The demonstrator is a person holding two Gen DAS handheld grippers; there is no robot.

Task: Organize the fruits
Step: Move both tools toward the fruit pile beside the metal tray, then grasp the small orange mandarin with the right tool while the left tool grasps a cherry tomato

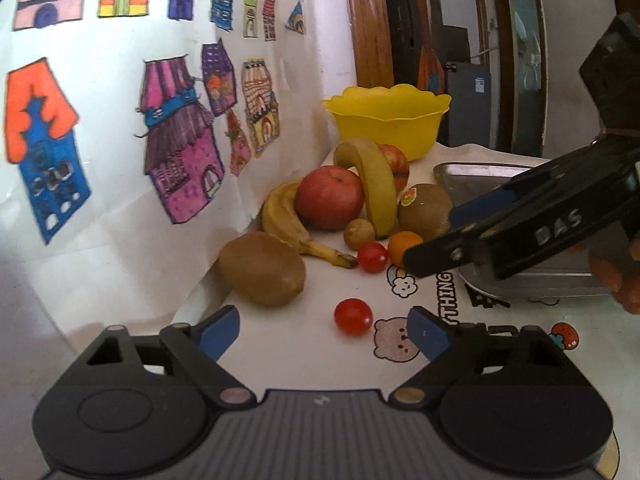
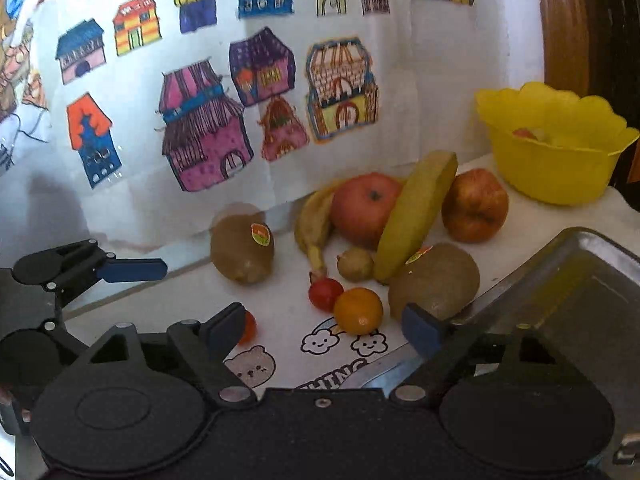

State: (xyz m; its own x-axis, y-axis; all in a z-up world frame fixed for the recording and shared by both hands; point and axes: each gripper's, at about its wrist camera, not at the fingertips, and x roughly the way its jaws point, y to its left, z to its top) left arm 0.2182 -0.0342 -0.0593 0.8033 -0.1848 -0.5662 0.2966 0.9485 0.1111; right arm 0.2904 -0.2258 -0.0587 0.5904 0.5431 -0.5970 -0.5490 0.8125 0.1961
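White wall (image 1: 120,240) carries paper sheets with coloured house drawings (image 2: 204,132) (hand-drawn style). A wooden door frame (image 1: 366,20) stands beside it. The table covering (image 1: 288,352) shows cartoon bear prints.

Glossy yellow plastic bowl (image 1: 387,122), dull metal tray (image 2: 568,292), fuzzy kiwi (image 1: 262,268)

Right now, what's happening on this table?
A person holds a gripper in each hand over a pile of loose fruit; sorting has not visibly begun. The left gripper is open, with a cherry tomato just ahead of its fingers. The right gripper is also open and empty, aimed at a small orange beside a kiwi. Apples, bananas and another kiwi lie untouched by the wall. The metal tray looks bare; the yellow bowl seems to hold something, unclear what.
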